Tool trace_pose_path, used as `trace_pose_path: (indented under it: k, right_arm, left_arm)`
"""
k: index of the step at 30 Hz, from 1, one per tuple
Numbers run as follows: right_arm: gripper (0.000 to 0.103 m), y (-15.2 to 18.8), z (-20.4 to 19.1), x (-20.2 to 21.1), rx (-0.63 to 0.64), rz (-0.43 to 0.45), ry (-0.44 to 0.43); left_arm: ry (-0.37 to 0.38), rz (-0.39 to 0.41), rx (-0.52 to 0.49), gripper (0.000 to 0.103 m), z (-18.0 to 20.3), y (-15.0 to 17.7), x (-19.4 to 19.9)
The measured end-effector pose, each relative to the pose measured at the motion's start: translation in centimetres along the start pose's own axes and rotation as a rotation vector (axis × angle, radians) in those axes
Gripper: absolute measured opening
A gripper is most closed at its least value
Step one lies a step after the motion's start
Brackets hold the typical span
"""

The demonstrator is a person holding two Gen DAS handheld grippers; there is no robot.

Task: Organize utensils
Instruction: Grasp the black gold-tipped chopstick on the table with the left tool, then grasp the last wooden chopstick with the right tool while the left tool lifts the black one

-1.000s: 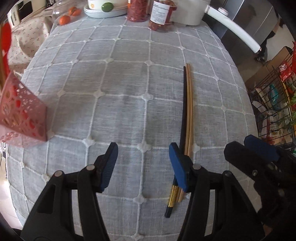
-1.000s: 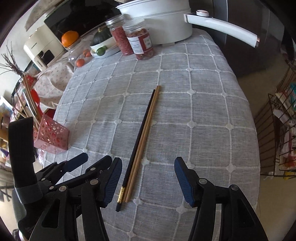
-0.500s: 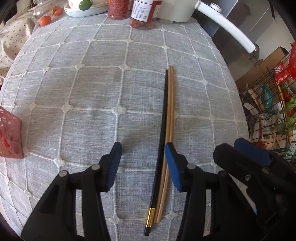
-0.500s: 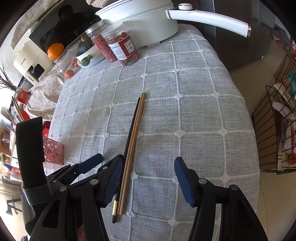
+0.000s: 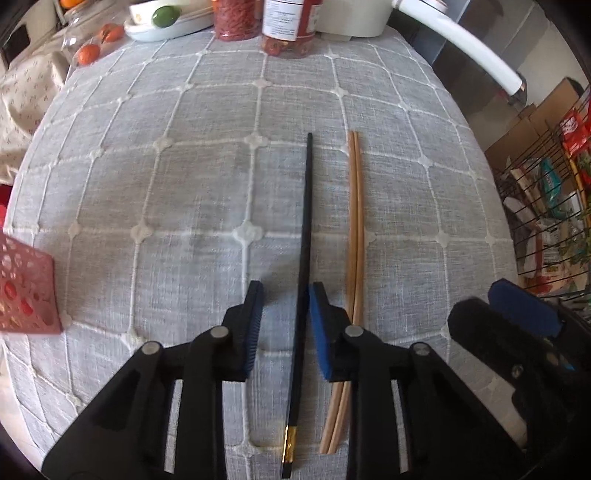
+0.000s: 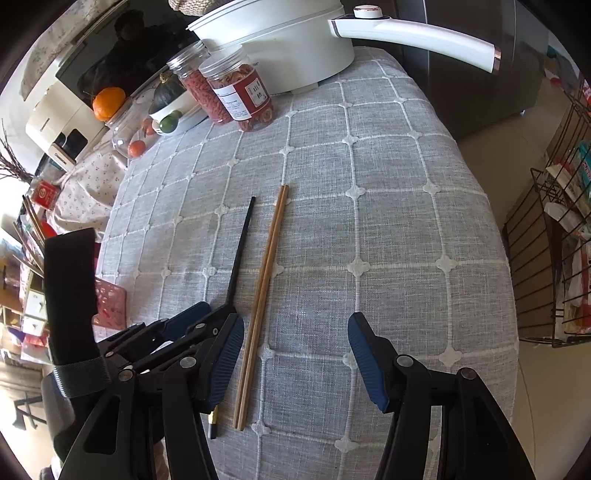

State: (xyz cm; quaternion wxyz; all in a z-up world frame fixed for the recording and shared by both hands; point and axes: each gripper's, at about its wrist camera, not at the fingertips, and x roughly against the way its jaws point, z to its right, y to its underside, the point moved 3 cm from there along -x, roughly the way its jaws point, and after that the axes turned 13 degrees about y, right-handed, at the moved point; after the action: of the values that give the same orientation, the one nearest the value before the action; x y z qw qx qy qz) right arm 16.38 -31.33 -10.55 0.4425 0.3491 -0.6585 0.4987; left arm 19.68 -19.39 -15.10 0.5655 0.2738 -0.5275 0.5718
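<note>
A black chopstick (image 5: pixel 306 221) with a gold band lies on the grey checked tablecloth (image 5: pixel 184 184), a gap apart from a pair of wooden chopsticks (image 5: pixel 356 221). My left gripper (image 5: pixel 286 325) straddles the black chopstick and its jaws are closing. The stick runs close along the right pad (image 5: pixel 317 332), and a gap remains at the left pad. In the right wrist view my right gripper (image 6: pixel 295 362) stands open over the wooden chopsticks (image 6: pixel 264 288), which lie near its left finger. My left gripper (image 6: pixel 207 314) shows there beside it on the left. A red perforated basket (image 5: pixel 26 288) stands at the table's left edge.
At the far edge stand two jars (image 6: pixel 236 92), a white pot (image 6: pixel 280 48) with a long handle (image 6: pixel 417 40), and a dish with fruit (image 5: pixel 166 22). A black wire rack (image 6: pixel 546 258) stands past the table's right edge.
My left gripper has shifted right over the chopsticks and narrowed its jaws around the black one. The black chopstick now lies apart from the wooden pair. The right gripper kept its opening.
</note>
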Motion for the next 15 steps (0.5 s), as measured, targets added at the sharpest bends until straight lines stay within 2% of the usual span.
trace_pose_path:
  k: [3, 4, 5, 8, 11, 15]
  right_arm:
    - [0.06, -0.2, 0.7, -0.1, -0.03, 0.0, 0.003]
    - [0.06, -0.2, 1.1, -0.2, -0.045, -0.002, 0.0]
    - [0.06, -0.3, 1.5, -0.3, -0.062, -0.005, -0.003]
    - [0.06, -0.3, 2.6, -0.9, -0.097, -0.023, 0.016]
    - [0.06, -0.2, 2.5, -1.5, -0.088, -0.045, 0.021]
    - [0.06, -0.4, 1.1, -2.1, -0.037, -0.053, 0.01]
  left_arm:
    - [0.028, -0.024, -0.062, 0.026, 1.3, -0.8, -0.7]
    - [0.027, -0.027, -0.062, 0.011, 1.2, -1.0, -0.8]
    - [0.037, -0.03, -0.05, 0.007, 0.9, -1.1, -0.8]
    - [0.132, -0.026, 0.035, 0.007, -1.1, -0.7, -0.2]
    - [0.148, 0.014, 0.084, 0.006, -3.3, 0.3, 1.4]
    - [0.168, 0.113, 0.087, 0.006, -4.8, 2.6, 5.4]
